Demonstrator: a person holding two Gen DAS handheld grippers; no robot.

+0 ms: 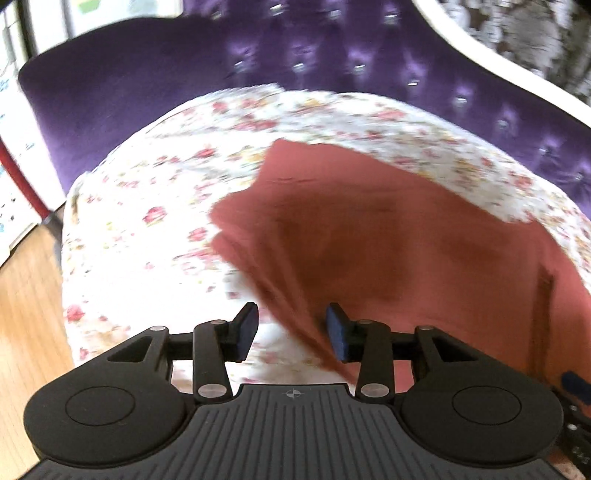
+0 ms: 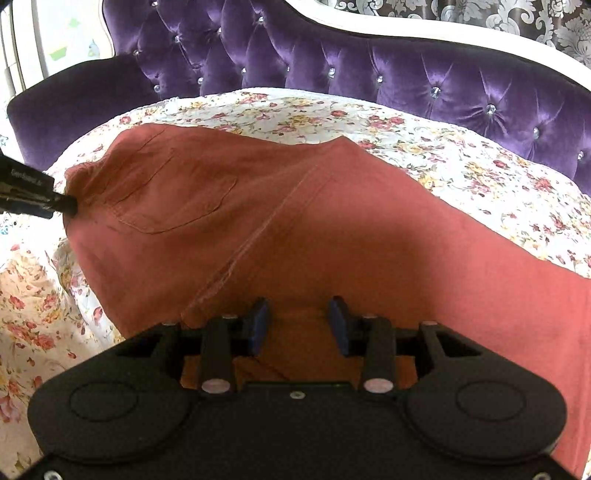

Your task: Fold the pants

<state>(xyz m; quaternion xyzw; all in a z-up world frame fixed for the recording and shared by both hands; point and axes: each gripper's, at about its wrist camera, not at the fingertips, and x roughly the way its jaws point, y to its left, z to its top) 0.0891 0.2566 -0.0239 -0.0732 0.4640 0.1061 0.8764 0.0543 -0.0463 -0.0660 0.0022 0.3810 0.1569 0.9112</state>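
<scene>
Rust-red pants point(image 2: 295, 221) lie spread on a floral sheet point(image 2: 461, 173) over a purple sofa. In the right wrist view a back pocket point(image 2: 177, 199) faces up at the left, and a leg runs off to the right. My right gripper point(image 2: 299, 325) is open and hovers over the pants' near edge. My left gripper point(image 1: 291, 328) is open at the left edge of the pants point(image 1: 369, 240), with the folded fabric edge passing between its pads. It also shows in the right wrist view point(image 2: 62, 203), touching the waist end.
A purple tufted sofa back point(image 2: 369, 66) with a white frame rises behind the sheet. A purple armrest point(image 1: 110, 85) stands at the left. Wooden floor point(image 1: 29, 295) lies below the sofa's left edge. Patterned wallpaper point(image 2: 517, 18) is behind.
</scene>
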